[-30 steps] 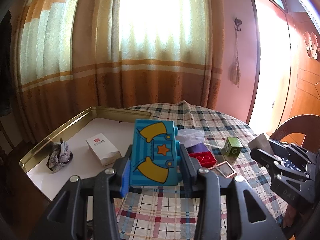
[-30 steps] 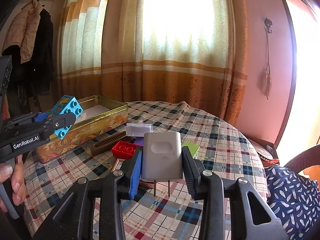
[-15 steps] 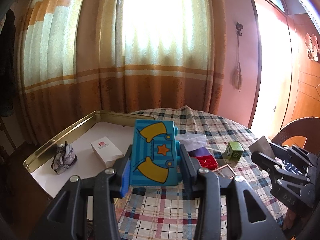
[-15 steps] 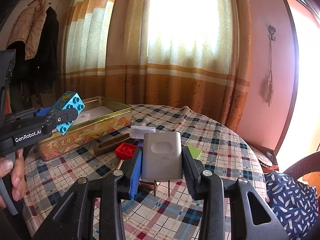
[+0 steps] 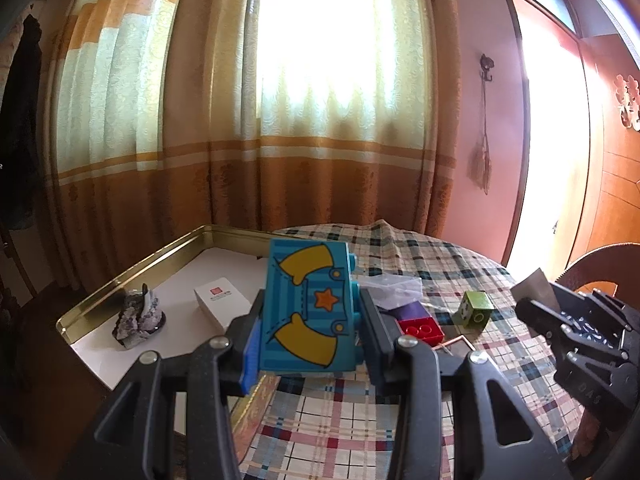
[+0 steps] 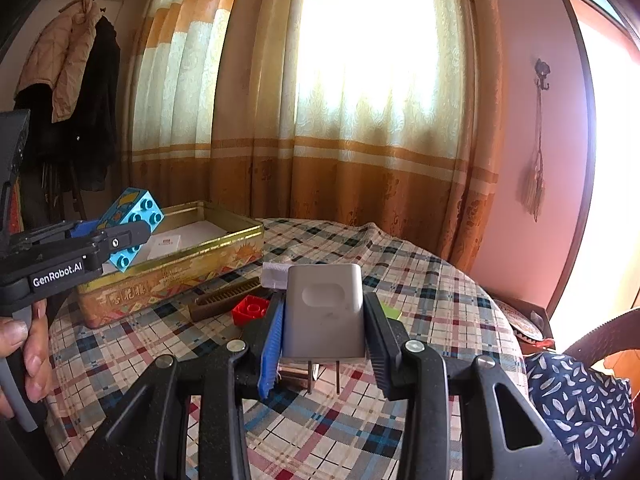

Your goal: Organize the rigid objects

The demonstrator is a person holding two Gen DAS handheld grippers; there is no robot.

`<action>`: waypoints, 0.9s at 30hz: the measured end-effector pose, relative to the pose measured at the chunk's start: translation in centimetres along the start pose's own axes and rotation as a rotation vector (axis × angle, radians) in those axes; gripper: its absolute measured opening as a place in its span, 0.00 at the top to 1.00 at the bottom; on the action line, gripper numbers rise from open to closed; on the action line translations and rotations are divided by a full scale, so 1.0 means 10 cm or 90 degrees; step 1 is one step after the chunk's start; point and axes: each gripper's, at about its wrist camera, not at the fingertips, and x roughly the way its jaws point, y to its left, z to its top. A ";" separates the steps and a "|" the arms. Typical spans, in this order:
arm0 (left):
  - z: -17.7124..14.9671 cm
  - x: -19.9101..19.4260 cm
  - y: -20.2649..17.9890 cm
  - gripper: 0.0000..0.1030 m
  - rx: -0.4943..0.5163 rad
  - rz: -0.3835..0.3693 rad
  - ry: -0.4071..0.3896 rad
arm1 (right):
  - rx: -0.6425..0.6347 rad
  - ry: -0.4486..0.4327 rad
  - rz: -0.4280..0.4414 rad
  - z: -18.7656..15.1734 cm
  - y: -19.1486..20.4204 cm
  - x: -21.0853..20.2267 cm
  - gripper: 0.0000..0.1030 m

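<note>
Left gripper (image 5: 310,332): jaws clamped on blue toy brick (image 5: 306,304), frame centre; probably light, stiff, held by flat sides.
Right gripper (image 6: 324,340): jaws clamped on grey plug adapter (image 6: 325,312); likely smooth, slippery.

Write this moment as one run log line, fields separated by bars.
left hand-held gripper: shut on blue toy brick | right hand-held gripper: shut on white plug adapter | gold tin: open
</note>
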 end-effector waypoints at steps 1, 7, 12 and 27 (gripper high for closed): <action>0.00 -0.01 0.00 0.60 0.001 0.001 -0.002 | 0.001 -0.006 0.000 0.01 0.00 -0.01 0.61; 0.00 0.00 0.01 0.60 0.003 0.006 -0.003 | -0.003 -0.010 0.005 0.05 0.04 0.02 0.61; 0.00 0.01 0.05 0.60 -0.002 0.009 -0.002 | 0.006 -0.003 0.012 0.06 0.01 0.03 0.61; 0.02 0.06 0.19 0.60 -0.019 0.031 0.006 | 0.007 -0.024 0.027 0.23 0.11 0.04 0.61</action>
